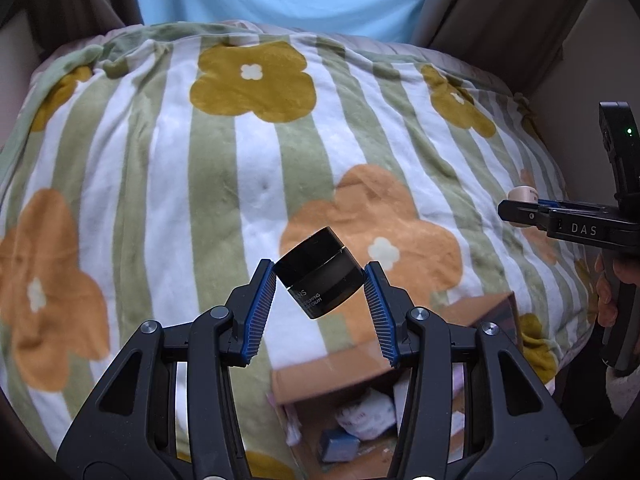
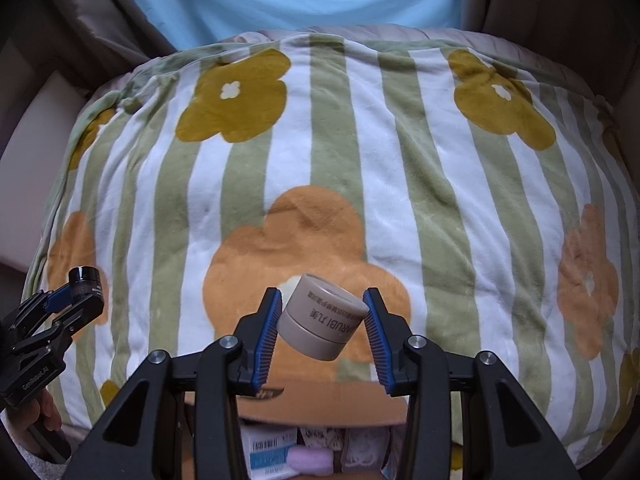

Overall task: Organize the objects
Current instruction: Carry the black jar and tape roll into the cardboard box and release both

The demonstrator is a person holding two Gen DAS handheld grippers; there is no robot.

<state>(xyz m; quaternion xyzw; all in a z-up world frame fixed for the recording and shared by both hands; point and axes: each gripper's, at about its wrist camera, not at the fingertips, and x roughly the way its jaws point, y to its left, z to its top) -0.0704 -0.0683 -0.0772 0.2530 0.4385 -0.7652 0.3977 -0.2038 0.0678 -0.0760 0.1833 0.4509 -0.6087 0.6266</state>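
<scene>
Two small cosmetic jars are held aloft over the striped floral fleece blanket.
Black glossy round jar is pinched tilted by left gripper; beige matte cylindrical jar is clamped by right gripper. Both are judged light, rigid, slippery; side walls are best gripped.

Black cream jar: round, glossy, black lid on, white lettering low on its side. Tilted, lid end up and away, clamped between blue ribbed pads, held in the air above the striped flower blanket, over an orange flower near its front edge.

Beige jar: short matte cylinder, seam ringing it near one end, dark print reading upside down. Tilted, flat recessed end up, clamped likewise, above an orange flower near the blanket's front edge.
</scene>
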